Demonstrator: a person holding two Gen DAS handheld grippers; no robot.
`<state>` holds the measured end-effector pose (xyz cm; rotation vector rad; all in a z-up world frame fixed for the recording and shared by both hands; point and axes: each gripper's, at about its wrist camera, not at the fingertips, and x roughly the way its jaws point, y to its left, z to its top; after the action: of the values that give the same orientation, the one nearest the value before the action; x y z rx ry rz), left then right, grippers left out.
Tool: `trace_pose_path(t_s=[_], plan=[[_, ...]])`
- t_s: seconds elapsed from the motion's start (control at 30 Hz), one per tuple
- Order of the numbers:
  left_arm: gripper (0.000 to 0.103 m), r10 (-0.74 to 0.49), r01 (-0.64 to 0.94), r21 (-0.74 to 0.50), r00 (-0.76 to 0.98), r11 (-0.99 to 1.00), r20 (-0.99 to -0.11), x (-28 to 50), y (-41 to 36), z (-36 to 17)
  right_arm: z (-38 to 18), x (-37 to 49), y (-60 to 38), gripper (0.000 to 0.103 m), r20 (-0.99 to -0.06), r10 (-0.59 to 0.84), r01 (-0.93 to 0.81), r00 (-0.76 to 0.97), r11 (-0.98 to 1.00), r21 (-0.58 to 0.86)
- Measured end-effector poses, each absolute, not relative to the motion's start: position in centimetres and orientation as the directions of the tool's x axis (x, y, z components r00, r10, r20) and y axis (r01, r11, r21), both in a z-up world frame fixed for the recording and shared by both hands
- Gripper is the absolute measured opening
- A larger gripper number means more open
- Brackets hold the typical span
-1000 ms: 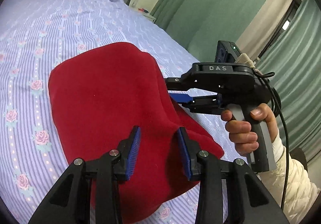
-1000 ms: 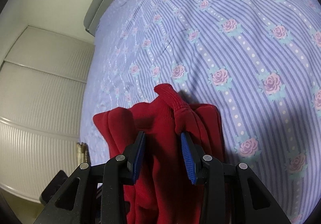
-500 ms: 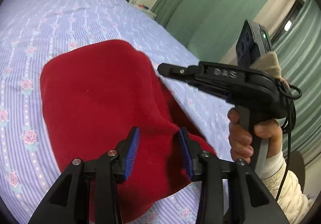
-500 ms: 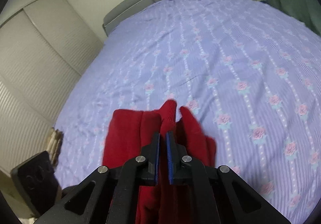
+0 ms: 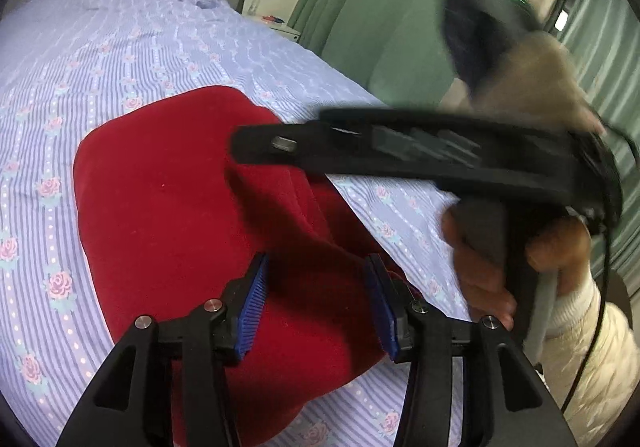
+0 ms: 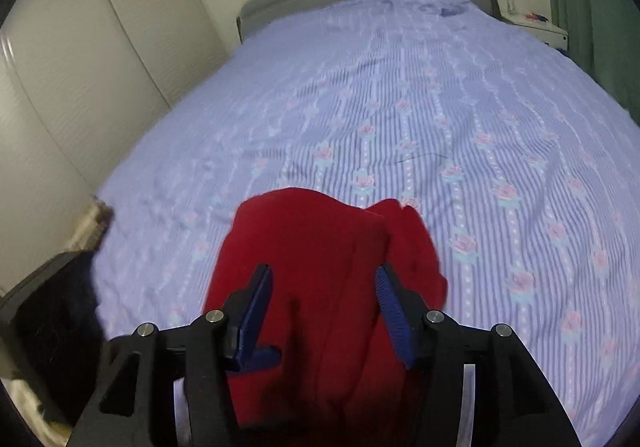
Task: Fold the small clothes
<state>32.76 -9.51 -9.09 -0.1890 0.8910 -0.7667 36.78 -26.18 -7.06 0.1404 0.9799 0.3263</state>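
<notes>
Both grippers stand parted with nothing pinched: left gripper (image 5: 318, 301) has just been opening, ribbed blue pads (image 5: 253, 309) apart over the near edge of the red garment (image 5: 168, 215), and right gripper (image 6: 326, 307) has just sprung open too, pads clear of the cloth below and ahead of them. Garment is soft, fuzzy fleece, folded into a rounded slab with a lumpy doubled edge on the right-finger side, lying on the lilac striped, rose-print bedsheet (image 6: 440, 107). Right hand (image 5: 500, 255) around the black plastic handle is motion-blurred, just right of the left fingers.
</notes>
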Motion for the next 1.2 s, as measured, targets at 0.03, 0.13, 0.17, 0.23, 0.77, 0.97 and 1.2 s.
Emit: trace_pose_path(t_s=[0.03, 0.13, 0.17, 0.23, 0.77, 0.97, 1.2], plan=[[0.047, -0.673, 0.525, -0.449, 0.387, 0.722, -0.63, 32.7, -9.5, -9.1, -7.4, 37.3, -26.2, 0.055, -0.802, 0.318, -0.193, 0.506, 0.948, 0.255], [0.047, -0.674, 0.52, -0.454, 0.391, 0.724, -0.627, 32.9, -9.3, -9.3, -8.4, 38.7, -26.3, 0.042, -0.809, 0.323, -0.134, 0.491, 0.946, 0.297], [0.047, -0.677, 0.52, -0.458, 0.385, 0.721, -0.627, 33.0, -9.3, -9.3, -8.7, 39.0, -26.5, 0.029, -0.808, 0.333, -0.113, 0.485, 0.941, 0.32], [0.047, -0.686, 0.526, -0.468, 0.372, 0.711, -0.625, 33.1, -9.2, -9.0, -8.5, 38.7, -27.1, 0.021, -0.8, 0.344, -0.096, 0.491, 0.934, 0.343], [0.073, -0.594, 0.587, -0.282, 0.447, 0.759, -0.669, 30.4, -6.7, -8.6, -9.0, 37.2, -29.3, 0.032, -0.795, 0.247, -0.035, 0.555, 0.961, 0.274], [0.077, -0.589, 0.612, -0.247, 0.453, 0.751, -0.67, 30.5, -8.1, -9.2, -5.7, 29.8, -28.3, 0.039, -0.733, 0.151, -0.012, 0.663, 0.981, 0.192], [0.077, -0.648, 0.633, -0.319, 0.395, 0.705, -0.651, 30.4, -7.5, -9.0, -7.6, 26.3, -28.1, 0.038, -0.775, 0.196, -0.024, 0.601, 0.974, 0.227]])
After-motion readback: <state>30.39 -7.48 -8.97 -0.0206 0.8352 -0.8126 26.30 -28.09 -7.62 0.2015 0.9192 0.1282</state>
